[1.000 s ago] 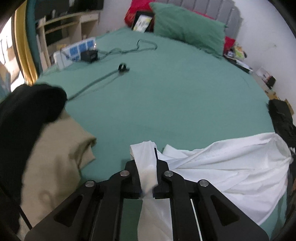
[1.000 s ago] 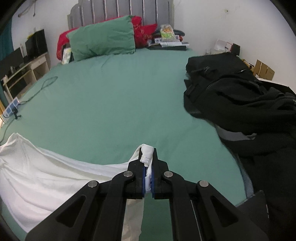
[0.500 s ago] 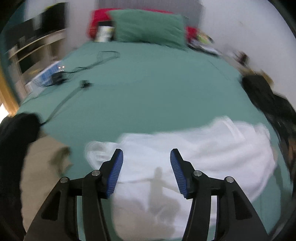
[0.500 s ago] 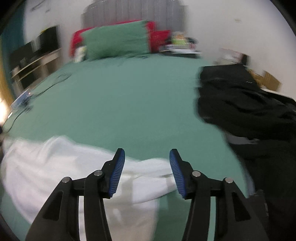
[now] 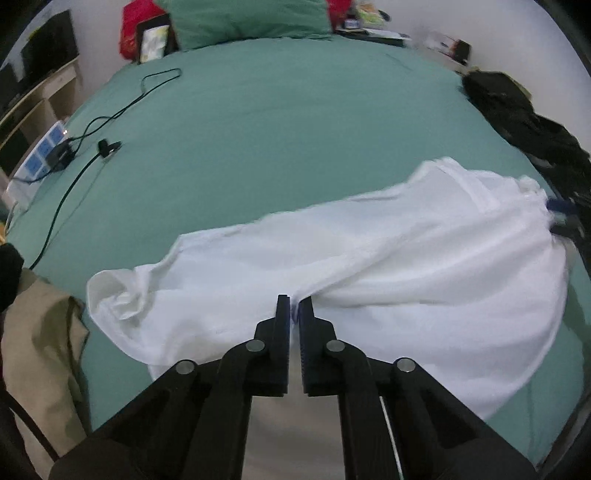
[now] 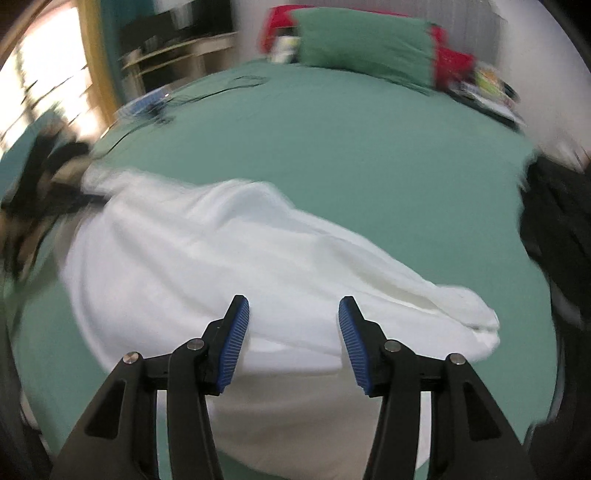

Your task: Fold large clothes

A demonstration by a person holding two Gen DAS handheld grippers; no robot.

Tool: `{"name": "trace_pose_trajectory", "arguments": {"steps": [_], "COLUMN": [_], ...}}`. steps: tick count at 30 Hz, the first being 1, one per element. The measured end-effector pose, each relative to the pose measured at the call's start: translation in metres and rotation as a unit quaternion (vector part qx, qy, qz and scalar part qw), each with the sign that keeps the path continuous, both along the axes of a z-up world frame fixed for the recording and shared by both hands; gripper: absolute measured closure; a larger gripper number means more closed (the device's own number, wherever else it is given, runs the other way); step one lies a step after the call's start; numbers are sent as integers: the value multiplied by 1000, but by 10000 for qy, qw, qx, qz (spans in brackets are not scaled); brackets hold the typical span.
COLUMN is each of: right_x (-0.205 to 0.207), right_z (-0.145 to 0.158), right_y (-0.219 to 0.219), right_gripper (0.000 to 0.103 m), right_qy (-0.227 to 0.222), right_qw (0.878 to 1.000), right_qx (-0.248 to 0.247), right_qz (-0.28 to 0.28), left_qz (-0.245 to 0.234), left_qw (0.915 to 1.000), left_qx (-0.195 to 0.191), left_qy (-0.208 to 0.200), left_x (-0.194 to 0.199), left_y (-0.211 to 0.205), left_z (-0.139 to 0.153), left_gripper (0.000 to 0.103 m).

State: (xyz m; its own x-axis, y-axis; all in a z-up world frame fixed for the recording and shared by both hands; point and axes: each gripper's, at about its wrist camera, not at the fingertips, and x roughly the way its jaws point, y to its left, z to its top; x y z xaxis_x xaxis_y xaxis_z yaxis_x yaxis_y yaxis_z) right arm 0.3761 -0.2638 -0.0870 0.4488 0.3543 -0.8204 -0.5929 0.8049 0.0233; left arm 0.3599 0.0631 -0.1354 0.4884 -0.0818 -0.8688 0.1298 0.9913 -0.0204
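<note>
One white garment [image 5: 369,266] — thin, limp cloth, likely a shirt or similar — lies crumpled in a long band across the near part of the green bed [image 5: 295,129]. It is bunched into soft ridges, with a rolled lump at its left end in the left wrist view and a loose rounded end at the right in the right wrist view. Judging by the drape, it is light, floppy and not slippery; it will sag and trail from any single pinch, so it wants two spread holds along one edge or at corners, not in the middle of the bunch.

Left tool [image 5: 294,317] has just been closing and now stands nearly shut, its tips pressed into a raised fold near the middle of the cloth; a sliver of white shows between the pads, so it looks pinched on the garment. Right tool [image 6: 293,332] has just been opening and stands about half open over the cloth, nothing clamped between its blue pads [image 6: 236,339] — fabric lies below the gap only.

Around it: a tan garment [image 5: 40,350] just left of the white one, a black pile [image 5: 524,122] at the bed's right side, a black cable [image 5: 85,129] and power strip [image 5: 40,155] at the far left, and a green pillow [image 6: 365,33] at the head. Right wrist view is motion-blurred, so edges and seams cannot be told.
</note>
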Motion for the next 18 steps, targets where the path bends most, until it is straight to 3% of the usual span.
{"name": "trace_pose_trajectory", "arguments": {"steps": [4, 9, 11, 13, 18], "right_x": [-4, 9, 18, 28, 53], "right_z": [-12, -16, -14, -12, -7], "right_y": [14, 5, -3, -5, -30], "right_gripper": [44, 44, 51, 77, 78], "right_qy": [-62, 46, 3, -35, -87], "right_qw": [9980, 9988, 9997, 10000, 9957], "right_qx": [-473, -268, -127, 1, 309], "right_qz": [413, 402, 198, -22, -870], "left_qz": [0, -22, 69, 191, 538], "left_qw": [9998, 9988, 9984, 9976, 9953], "left_qx": [69, 141, 83, 18, -97], "left_qy": [-210, -461, -560, -662, -794], "left_x": [5, 15, 20, 29, 50], "left_y": [3, 4, 9, 15, 28], "left_z": [8, 20, 26, 33, 44], "left_gripper": [102, 102, 102, 102, 102]}}
